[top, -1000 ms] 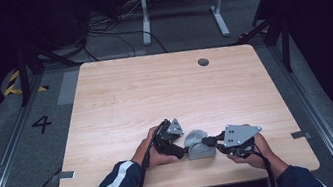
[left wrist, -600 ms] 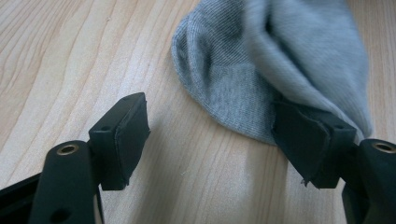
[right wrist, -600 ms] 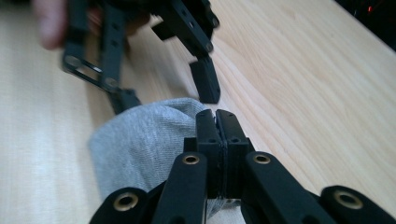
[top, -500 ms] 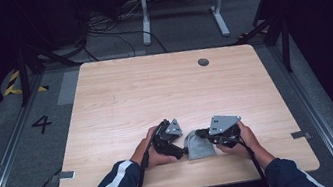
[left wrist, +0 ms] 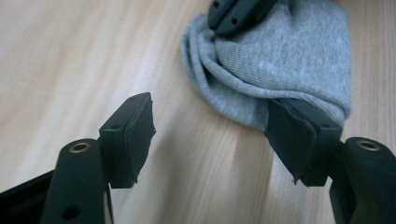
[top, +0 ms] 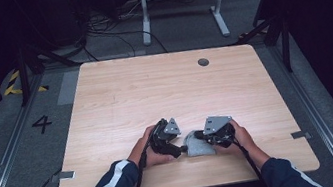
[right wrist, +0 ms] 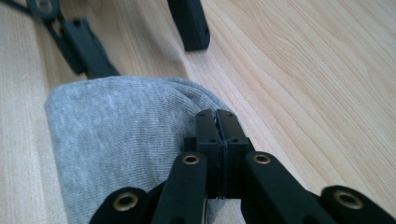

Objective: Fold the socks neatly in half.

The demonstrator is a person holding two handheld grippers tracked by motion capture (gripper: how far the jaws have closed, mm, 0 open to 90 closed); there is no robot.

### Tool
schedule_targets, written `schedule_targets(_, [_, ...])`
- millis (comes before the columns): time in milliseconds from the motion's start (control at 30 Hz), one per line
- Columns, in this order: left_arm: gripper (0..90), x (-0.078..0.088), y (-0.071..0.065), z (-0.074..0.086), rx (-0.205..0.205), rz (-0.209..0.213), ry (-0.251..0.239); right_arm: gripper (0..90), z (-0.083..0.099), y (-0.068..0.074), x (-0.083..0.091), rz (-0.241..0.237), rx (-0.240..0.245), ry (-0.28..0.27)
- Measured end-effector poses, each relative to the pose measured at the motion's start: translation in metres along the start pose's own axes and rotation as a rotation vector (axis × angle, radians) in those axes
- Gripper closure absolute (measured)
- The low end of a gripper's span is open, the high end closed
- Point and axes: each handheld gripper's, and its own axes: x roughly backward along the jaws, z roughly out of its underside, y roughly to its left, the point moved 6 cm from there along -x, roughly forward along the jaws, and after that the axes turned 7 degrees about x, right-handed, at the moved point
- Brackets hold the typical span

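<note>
Left gripper (top: 179, 148): at about 7 o'clock on the table, by its near edge, held in the person's left hand. Its jaws stand apart and have just been closing a little. In the left gripper view one pad (left wrist: 133, 135) has only bare wood before it, and the other lies against the cloth's edge at 4 o'clock; no pinch shows.

Grey cloth (top: 198, 144): a small bunched knit piece lying on the table between the two grippers, at roughly 6 o'clock from the table's middle.

Right gripper (top: 200, 136): at 5 o'clock, in the right hand. Its jaws are pressed together; in the right gripper view they sit at the cloth's right edge (right wrist: 116, 140), whether fabric is caught I cannot tell.

Table (top: 154, 90): pale wood.
</note>
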Motion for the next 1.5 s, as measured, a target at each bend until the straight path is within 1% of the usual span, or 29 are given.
schedule_targets(67, [35.8,0.009,-0.002,-0.003,-0.016,-0.002,-0.018,89.9,0.0,0.0,0.0,-0.001,0.001,0.001])
schedule_targets(100, [36.5,0.018,-0.006,-0.007,-0.012,0.012,-0.061,89.9,0.0,0.0,0.0,-0.001,0.006,0.0])
schedule_targets(133, [36.8,0.018,-0.006,-0.007,-0.012,0.012,-0.061,89.9,-0.001,-0.001,0.001,0.002,0.007,-0.003])
schedule_targets(167, [37.5,0.022,-0.009,-0.01,-0.007,0.026,-0.084,89.9,-0.002,-0.001,0.002,0.009,0.016,-0.005])
schedule_targets(233, [37.9,0.025,-0.017,-0.013,-0.033,0.044,-0.102,89.9,-0.003,-0.001,0.004,0.013,0.019,-0.01])
schedule_targets(267, [37.9,0.024,-0.021,-0.014,-0.038,0.053,-0.106,89.9,-0.006,-0.003,0.008,0.019,0.02,-0.024])
schedule_targets(333, [37.9,0.02,-0.03,-0.016,-0.062,0.095,-0.105,89.9,-0.009,-0.005,0.011,0.033,0.013,-0.036])
schedule_targets(367, [37.9,0.015,-0.037,-0.018,-0.065,0.13,-0.111,89.8,-0.01,-0.007,0.012,0.044,0.009,-0.032])
schedule_targets(433, [37.8,0.007,-0.044,-0.02,-0.072,0.171,-0.104,89.8,-0.007,-0.009,0.009,0.059,-0.003,-0.022])
schedule_targets(467, [37.8,0.003,-0.047,-0.021,-0.084,0.18,-0.099,89.7,-0.004,-0.01,0.006,0.063,-0.014,-0.014])
schedule_targets(533, [37.8,-0.009,-0.052,-0.018,-0.104,0.186,-0.056,89.7,-0.002,-0.011,0.005,0.069,-0.02,-0.009])
schedule_targets(567, [37.7,-0.012,-0.052,-0.017,-0.107,0.192,-0.049,89.5,0.0,-0.013,0.003,0.075,-0.032,-0.004])
schedule_targets(600, [37.7,-0.016,-0.052,-0.014,-0.101,0.195,-0.033,89.4,0.001,-0.014,0.003,0.08,-0.036,-0.004])
schedule_targets(633, [37.7,-0.018,-0.051,-0.012,-0.106,0.185,-0.017,89.2,0.002,-0.015,0.003,0.081,-0.044,-0.003])
schedule_targets(733, [37.6,-0.024,-0.046,-0.006,-0.085,0.183,0.011,87.6,0.004,-0.017,0.003,0.093,-0.052,-0.003])
schedule_targets(800, [37.9,-0.024,-0.044,-0.004,-0.069,0.195,-0.003,83.6,0.004,-0.019,0.004,0.099,-0.066,-0.007])
schedule_targets(867, [38.1,-0.024,-0.044,-0.004,-0.068,0.194,-0.008,78.1,0.004,-0.023,0.007,0.127,-0.062,-0.012])
schedule_targets(967, [38.1,-0.025,-0.044,-0.003,-0.087,0.181,-0.004,67.8,0.003,-0.029,0.015,0.167,-0.085,-0.034])
schedule_targets(1000, [38.2,-0.025,-0.044,-0.003,-0.088,0.179,-0.004,66.8,0.001,-0.03,0.018,0.167,-0.087,-0.055])
schedule_targets(1033, [38.6,-0.025,-0.044,-0.003,-0.082,0.179,-0.007,66.5,-0.001,-0.03,0.022,0.153,-0.08,-0.081])
schedule_targets(1100, [39.6,-0.025,-0.044,-0.003,-0.089,0.171,-0.011,69.4,-0.005,-0.026,0.027,0.128,-0.065,-0.102])
schedule_targets(1133, [41.0,-0.025,-0.044,-0.003,-0.092,0.167,-0.008,70.6,-0.009,-0.021,0.028,0.083,-0.043,-0.128])
schedule_targets(1167, [41.6,-0.025,-0.043,-0.002,-0.098,0.164,-0.011,71.2,-0.011,-0.018,0.028,0.064,-0.027,-0.132])
schedule_targets(1200, [42.0,-0.025,-0.042,-0.003,-0.098,0.165,-0.013,71.8,-0.013,-0.013,0.026,0.023,-0.011,-0.134])
schedule_targets(1233, [42.1,-0.025,-0.042,-0.003,-0.096,0.165,-0.014,73.7,-0.014,-0.006,0.022,-0.032,0.015,-0.133])
schedule_targets(1333, [42.0,-0.025,-0.043,-0.002,-0.093,0.164,-0.011,78.0,-0.011,0.004,0.009,-0.079,0.057,-0.08])
schedule_targets(1400, [42.0,-0.025,-0.044,-0.002,-0.098,0.156,-0.011,78.5,-0.006,0.004,0.002,-0.073,0.064,-0.048])
schedule_targets(1433, [42.1,-0.025,-0.044,-0.002,-0.097,0.152,-0.008,78.5,-0.002,0.003,-0.001,-0.075,0.054,-0.033])
schedule_targets(1500, [42.2,-0.025,-0.044,-0.002,-0.092,0.151,-0.009,78.8,0.001,-0.001,-0.003,-0.061,0.037,-0.031])
